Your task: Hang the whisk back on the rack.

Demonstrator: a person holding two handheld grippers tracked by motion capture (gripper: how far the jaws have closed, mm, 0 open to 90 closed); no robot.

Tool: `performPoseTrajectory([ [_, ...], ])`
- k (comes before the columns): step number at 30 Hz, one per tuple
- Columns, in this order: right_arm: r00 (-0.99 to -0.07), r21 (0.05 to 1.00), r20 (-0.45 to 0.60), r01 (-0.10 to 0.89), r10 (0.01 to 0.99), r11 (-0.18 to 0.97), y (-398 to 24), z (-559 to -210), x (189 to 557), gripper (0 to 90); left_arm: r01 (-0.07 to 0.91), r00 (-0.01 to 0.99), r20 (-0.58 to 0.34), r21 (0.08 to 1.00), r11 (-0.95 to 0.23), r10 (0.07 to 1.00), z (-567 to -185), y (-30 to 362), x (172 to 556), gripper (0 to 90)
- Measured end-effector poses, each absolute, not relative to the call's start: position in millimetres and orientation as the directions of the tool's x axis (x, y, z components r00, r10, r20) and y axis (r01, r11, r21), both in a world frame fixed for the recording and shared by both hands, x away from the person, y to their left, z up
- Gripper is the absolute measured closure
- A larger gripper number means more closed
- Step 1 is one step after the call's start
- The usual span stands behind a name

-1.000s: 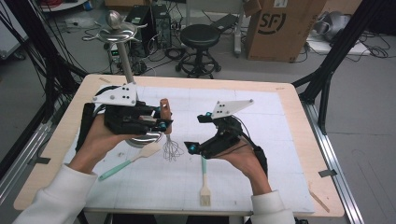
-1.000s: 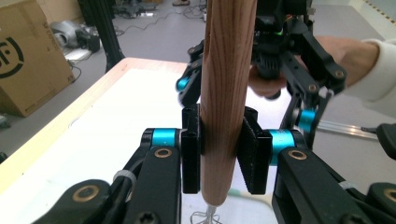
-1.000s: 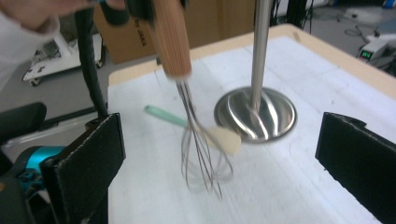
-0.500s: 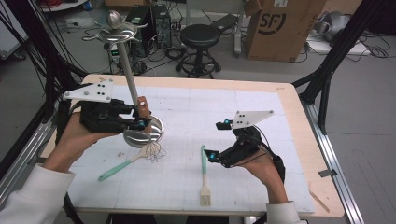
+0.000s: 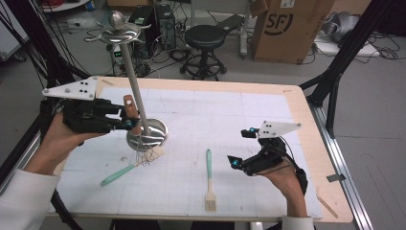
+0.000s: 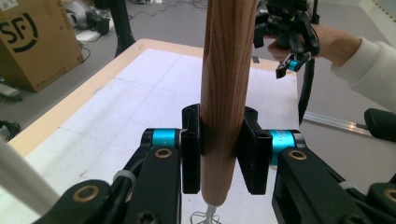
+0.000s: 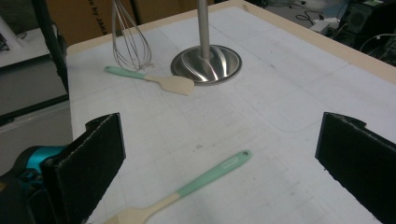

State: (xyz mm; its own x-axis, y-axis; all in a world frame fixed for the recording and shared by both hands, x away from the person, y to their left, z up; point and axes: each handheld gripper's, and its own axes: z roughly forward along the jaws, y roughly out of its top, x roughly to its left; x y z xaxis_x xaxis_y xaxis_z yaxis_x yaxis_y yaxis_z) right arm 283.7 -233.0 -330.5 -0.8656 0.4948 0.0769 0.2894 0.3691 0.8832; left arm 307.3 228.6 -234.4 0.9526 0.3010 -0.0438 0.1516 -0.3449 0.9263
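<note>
Starting at the near edge of the tabletop (image 5: 297,110): a mint-handled brush (image 5: 208,178) lies flat, and the right gripper (image 5: 238,149) hovers beside it, jaws wide and empty. Toward the left edge, the left gripper (image 5: 128,118) is clamped on a whisk's wooden handle (image 6: 226,93), held upright above a spatula (image 5: 125,168), beside the steel stand (image 5: 147,134). I'd say it's light and rigid in the handle, springy in the wires (image 7: 130,42); mid-handle suits. Its grain reads clearly from the left gripper view; the right gripper view picks out the wire loops.
</note>
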Motion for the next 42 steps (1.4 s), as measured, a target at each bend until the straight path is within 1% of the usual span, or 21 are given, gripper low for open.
performPoseTrajectory([
  [6, -0.842, 0.882, 0.065, 0.300, 0.535, 0.364, -244, -342, 279, 0.0, 0.177, 0.944, -0.064, 0.927, -0.331, 0.324, -226, 242, 310, 73.0],
  [11, -0.832, 0.888, 0.070, 0.303, 0.550, 0.347, -248, -350, 276, 0.0, 0.190, 0.938, -0.078, 0.930, -0.315, 0.337, -215, 253, 315, 73.0],
  [14, -0.826, 0.890, 0.074, 0.308, 0.559, 0.337, -251, -355, 274, 0.0, 0.183, 0.944, -0.074, 0.929, -0.322, 0.322, -209, 257, 317, 72.9],
  [19, -0.824, 0.888, 0.076, 0.312, 0.562, 0.338, -254, -357, 274, 0.0, 0.188, 0.941, -0.076, 0.928, -0.322, 0.330, -202, 261, 323, 73.0],
  [24, -0.823, 0.893, 0.076, 0.308, 0.563, 0.330, -255, -358, 275, 0.0, 0.190, 0.941, -0.077, 0.927, -0.325, 0.330, -196, 260, 325, 73.0],
  [29, -0.824, 0.892, 0.073, 0.305, 0.562, 0.333, -255, -360, 275, 0.0, 0.175, 0.941, -0.054, 0.923, -0.343, 0.335, -188, 260, 326, 73.0],
  [32, -0.824, 0.894, 0.075, 0.305, 0.561, 0.328, -254, -359, 275, 0.0, 0.179, 0.939, -0.063, 0.929, -0.325, 0.338, -183, 260, 327, 73.0],
  [33, -0.825, 0.894, 0.075, 0.304, 0.560, 0.328, -254, -359, 276, 0.0, 0.173, 0.940, -0.052, 0.926, -0.337, 0.338, -182, 261, 328, 73.0],
  [42, -0.824, 0.898, 0.076, 0.301, 0.561, 0.322, -254, -359, 276, 0.0, 0.193, 0.933, -0.067, 0.922, -0.334, 0.354, -169, 256, 336, 73.0],
])
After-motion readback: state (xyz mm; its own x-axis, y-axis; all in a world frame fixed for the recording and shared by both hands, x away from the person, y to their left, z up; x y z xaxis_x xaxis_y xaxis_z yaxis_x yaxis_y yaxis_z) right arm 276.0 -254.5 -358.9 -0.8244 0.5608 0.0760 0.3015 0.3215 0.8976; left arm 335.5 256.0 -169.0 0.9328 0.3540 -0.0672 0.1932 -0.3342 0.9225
